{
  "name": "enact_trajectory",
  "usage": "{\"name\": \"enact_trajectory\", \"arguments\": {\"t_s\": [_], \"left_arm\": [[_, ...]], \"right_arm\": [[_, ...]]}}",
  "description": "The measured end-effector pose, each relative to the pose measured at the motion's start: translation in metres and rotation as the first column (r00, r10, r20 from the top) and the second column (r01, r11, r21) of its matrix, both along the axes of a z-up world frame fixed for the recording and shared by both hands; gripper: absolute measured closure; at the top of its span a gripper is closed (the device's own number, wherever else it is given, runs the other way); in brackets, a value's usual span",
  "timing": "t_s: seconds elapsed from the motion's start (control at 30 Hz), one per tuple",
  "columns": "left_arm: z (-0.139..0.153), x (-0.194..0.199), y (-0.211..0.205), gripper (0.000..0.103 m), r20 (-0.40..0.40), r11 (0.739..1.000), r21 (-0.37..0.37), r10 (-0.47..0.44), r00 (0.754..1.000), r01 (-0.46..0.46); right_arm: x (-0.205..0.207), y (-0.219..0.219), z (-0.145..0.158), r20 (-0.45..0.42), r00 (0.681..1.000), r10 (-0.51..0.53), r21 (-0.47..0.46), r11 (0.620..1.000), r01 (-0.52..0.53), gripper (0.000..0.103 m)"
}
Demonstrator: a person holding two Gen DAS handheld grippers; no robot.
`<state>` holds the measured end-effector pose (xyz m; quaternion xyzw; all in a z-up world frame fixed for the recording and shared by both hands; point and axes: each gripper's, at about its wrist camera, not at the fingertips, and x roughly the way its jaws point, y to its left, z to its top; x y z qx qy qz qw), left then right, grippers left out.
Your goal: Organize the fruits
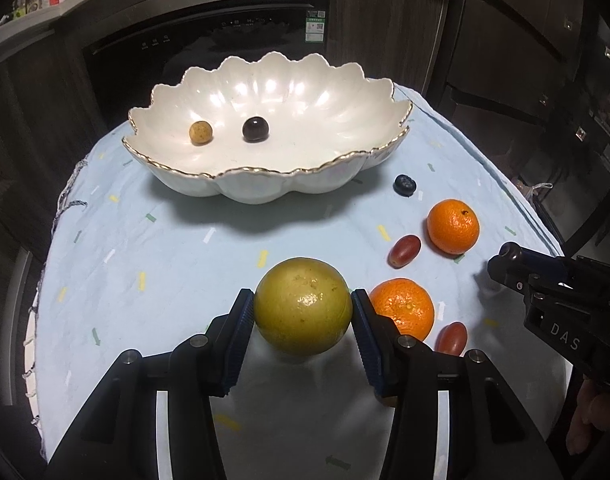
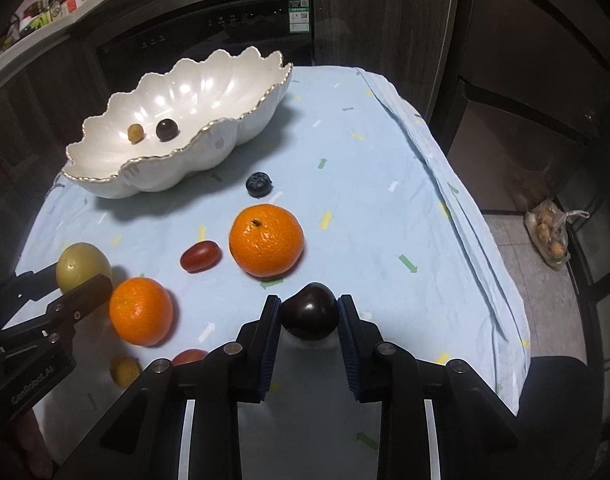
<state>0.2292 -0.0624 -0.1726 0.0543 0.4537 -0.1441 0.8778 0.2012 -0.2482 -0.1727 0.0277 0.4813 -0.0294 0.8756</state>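
My left gripper (image 1: 303, 306) is shut on a yellow-green round fruit (image 1: 303, 306), which also shows in the right wrist view (image 2: 83, 266). My right gripper (image 2: 309, 312) is shut on a dark plum (image 2: 310, 316). A white scalloped bowl (image 1: 305, 184) at the back holds a small tan fruit (image 1: 200, 132) and a dark grape (image 1: 255, 129). On the blue cloth lie two mandarins (image 2: 266, 240) (image 2: 141, 311), a blueberry (image 2: 258, 184) and red grape tomatoes (image 2: 200, 256).
A small yellow fruit (image 2: 124, 370) and another red tomato (image 2: 189, 356) lie near the front left of the right wrist view. Dark cabinets and an oven (image 1: 209, 36) stand behind the table. A bag of produce (image 2: 551, 236) lies on the floor at right.
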Motion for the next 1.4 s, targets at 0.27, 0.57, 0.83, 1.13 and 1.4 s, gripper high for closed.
{"name": "enact_trajectory", "arguments": {"t_s": [0.27,0.57,0.83,1.13,1.4], "left_arm": [[0.011,-0.002,0.003,0.055,0.02,1.0,0.002,0.014,1.0,-0.014],[0.024,-0.002,0.007,0.055,0.037,1.0,0.007,0.026,0.999,-0.027],[0.039,0.002,0.013,0.055,0.066,0.999,0.009,0.039,0.997,-0.039],[0.059,0.017,0.022,0.055,0.107,0.998,0.009,0.055,0.993,-0.057],[0.074,0.033,0.028,0.055,0.135,0.998,0.008,0.068,0.989,-0.07]], "right_arm": [[-0.002,0.006,0.014,0.037,0.999,0.022,-0.004,1.0,-0.022,0.073],[0.001,0.012,0.025,0.066,0.997,0.041,-0.002,0.999,-0.041,0.073],[0.005,0.019,0.038,0.093,0.994,0.064,-0.002,0.998,-0.064,0.073],[0.023,0.031,0.06,0.138,0.985,0.1,-0.008,0.995,-0.1,0.073],[0.042,0.038,0.074,0.166,0.979,0.122,-0.015,0.993,-0.121,0.073]]}}
